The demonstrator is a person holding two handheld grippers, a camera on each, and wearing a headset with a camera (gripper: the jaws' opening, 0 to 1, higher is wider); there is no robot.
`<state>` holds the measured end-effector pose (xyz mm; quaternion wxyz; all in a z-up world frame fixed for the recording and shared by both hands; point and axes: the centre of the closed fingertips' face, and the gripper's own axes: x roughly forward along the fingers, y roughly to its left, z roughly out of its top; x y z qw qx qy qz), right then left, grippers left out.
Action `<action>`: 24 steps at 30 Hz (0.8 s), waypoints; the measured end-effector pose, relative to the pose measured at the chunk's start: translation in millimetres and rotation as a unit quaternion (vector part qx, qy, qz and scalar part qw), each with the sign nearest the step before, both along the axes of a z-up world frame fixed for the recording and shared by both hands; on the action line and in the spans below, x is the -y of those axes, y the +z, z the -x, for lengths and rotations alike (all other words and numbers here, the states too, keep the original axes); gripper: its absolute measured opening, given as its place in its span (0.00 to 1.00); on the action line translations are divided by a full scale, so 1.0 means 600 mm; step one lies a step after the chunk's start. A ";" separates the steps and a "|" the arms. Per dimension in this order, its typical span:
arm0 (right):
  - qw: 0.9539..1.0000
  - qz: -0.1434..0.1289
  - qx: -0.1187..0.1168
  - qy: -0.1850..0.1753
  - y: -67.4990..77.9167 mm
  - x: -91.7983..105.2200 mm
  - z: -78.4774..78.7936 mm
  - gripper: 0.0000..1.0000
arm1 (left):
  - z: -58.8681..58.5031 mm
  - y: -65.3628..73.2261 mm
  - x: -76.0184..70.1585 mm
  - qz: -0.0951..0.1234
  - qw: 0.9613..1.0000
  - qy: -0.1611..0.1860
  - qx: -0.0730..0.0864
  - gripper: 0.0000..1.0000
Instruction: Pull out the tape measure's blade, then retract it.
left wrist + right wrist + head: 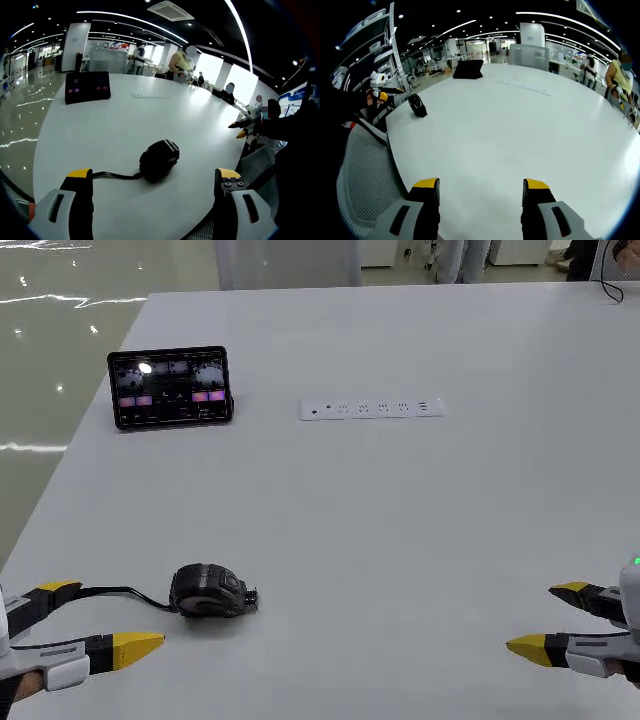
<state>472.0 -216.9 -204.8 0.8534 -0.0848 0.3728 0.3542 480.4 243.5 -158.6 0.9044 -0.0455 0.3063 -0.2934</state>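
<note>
A black tape measure (210,591) lies on the white table (400,510) near its front left, with a black wrist strap (115,592) trailing to the left. Its blade is not pulled out. My left gripper (105,618) stands open just left of it, yellow tips pointing right, nothing between them. In the left gripper view the tape measure (159,159) sits ahead between the open fingers (80,175). My right gripper (548,620) is open at the front right, far from the tape measure (417,105), which is small at the left in its view.
A black tablet (170,387) stands propped at the back left. A white power strip (370,408) lies at the back centre. The table's left edge drops to a glossy floor. People stand beyond the table in the gripper views.
</note>
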 end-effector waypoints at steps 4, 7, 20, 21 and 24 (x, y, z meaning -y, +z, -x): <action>1.000 0.002 0.000 -0.006 -0.002 0.005 0.002 0.66 | 0.000 0.001 0.001 0.000 1.000 -0.009 0.004 0.99; 1.000 0.002 0.000 -0.008 -0.002 0.006 0.007 0.66 | 0.002 0.002 0.002 0.003 1.000 -0.013 -0.001 0.99; 1.000 0.002 0.002 -0.016 0.001 0.012 0.012 0.67 | -0.007 0.008 -0.011 0.001 1.000 -0.011 0.003 0.99; 1.000 0.003 0.002 -0.016 0.002 0.012 0.013 0.67 | -0.007 0.008 -0.012 0.000 1.000 -0.010 0.003 0.99; 1.000 0.003 0.003 -0.019 0.003 0.016 0.013 0.67 | -0.011 0.010 -0.020 0.004 1.000 0.000 -0.001 0.99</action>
